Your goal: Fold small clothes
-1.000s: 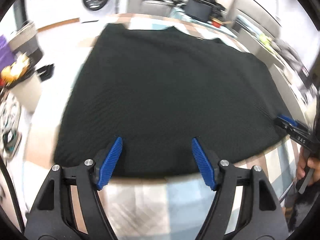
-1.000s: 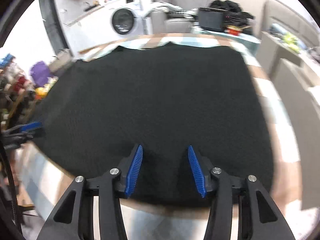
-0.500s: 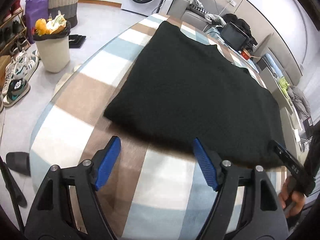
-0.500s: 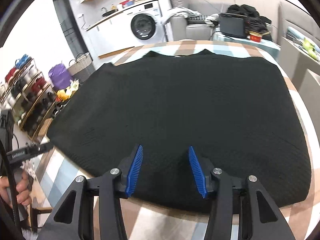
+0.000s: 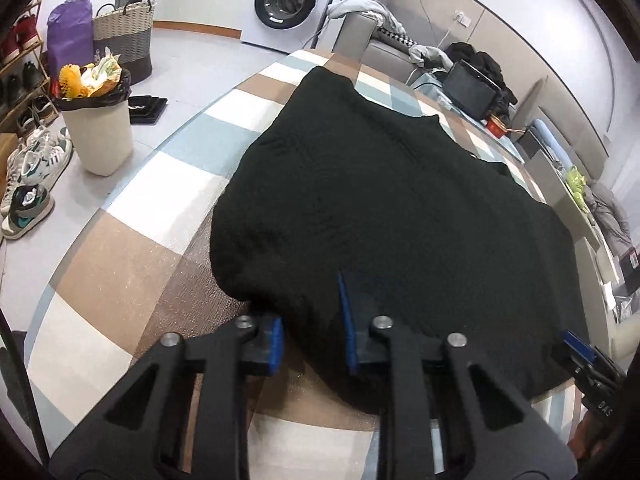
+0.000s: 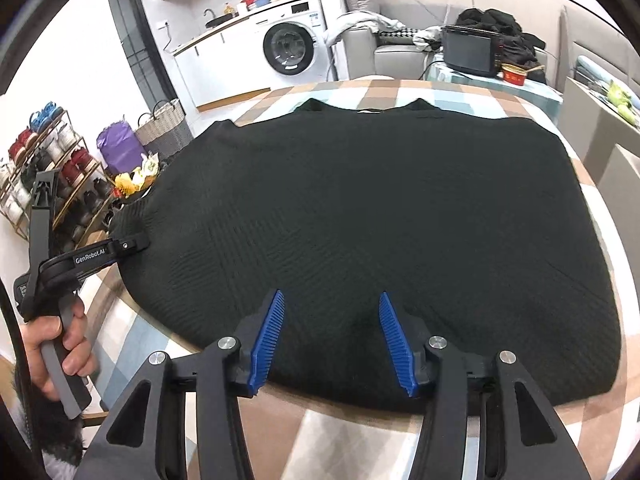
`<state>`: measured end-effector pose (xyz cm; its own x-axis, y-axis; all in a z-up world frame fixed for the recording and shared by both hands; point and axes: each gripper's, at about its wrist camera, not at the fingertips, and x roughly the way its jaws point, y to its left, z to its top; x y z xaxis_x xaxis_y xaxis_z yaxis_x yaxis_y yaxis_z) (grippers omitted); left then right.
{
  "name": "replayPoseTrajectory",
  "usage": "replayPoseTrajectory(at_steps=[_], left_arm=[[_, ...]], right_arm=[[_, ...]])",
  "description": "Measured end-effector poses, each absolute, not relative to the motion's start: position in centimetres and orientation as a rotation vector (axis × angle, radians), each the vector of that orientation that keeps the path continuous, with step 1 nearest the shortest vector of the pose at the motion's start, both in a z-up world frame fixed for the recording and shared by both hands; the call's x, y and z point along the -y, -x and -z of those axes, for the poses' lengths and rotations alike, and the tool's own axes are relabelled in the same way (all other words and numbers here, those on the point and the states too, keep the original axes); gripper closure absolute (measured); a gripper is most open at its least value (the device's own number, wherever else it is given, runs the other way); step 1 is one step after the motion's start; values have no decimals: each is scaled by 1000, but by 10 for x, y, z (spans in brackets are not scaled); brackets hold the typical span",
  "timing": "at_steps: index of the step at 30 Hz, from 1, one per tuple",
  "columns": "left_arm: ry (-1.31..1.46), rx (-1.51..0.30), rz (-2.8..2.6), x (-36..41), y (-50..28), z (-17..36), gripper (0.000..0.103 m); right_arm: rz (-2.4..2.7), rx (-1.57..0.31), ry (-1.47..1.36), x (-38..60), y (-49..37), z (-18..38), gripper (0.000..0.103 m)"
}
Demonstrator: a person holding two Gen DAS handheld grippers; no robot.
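A black knitted sweater (image 6: 372,216) lies spread flat over a table covered with a checked cloth (image 5: 132,256) of brown, pale blue and white squares, its neckline toward the far edge and its hem along the near edge. The left gripper (image 5: 310,320) has just been closing, and its blue pads now pinch a bunched fold at the sweater's near left corner, where the knit humps up between the narrow jaws close to the table's left edge. In the right wrist view this same gripper (image 6: 132,245) reaches in from the left side, its tip buried in the ribbed corner, with a hand (image 6: 60,344) wrapped round its grey handle. The right gripper (image 6: 332,336) sits over the hem at the near edge, toward the right side; its jaws stand about half apart, one pad either side of a low ridge of fabric, not pressing on it. On the floor beyond the left edge stand a full waste bin (image 5: 98,128), a woven basket (image 5: 124,38) and a washing machine (image 5: 286,2).
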<state>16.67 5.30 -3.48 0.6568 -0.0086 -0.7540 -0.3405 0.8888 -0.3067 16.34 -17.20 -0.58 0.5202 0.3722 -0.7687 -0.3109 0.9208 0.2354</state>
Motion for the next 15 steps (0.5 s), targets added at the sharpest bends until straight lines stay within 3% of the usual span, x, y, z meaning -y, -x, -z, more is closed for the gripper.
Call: replayPoseTrajectory(at_steps=[9, 11, 13, 15], left_arm=[[486, -829, -141, -73, -134, 28, 88], [481, -845, -132, -75, -137, 30, 85], [470, -858, -133, -74, -143, 32, 73], [469, -854, -129, -71, -149, 35, 68]], right_arm=[[-415, -970, -37, 155, -165, 10, 52], [-405, -986, -43, 155, -165, 15, 52], [-405, -989, -44, 156, -163, 16, 52], [-405, -985, -43, 156, -163, 15, 52]])
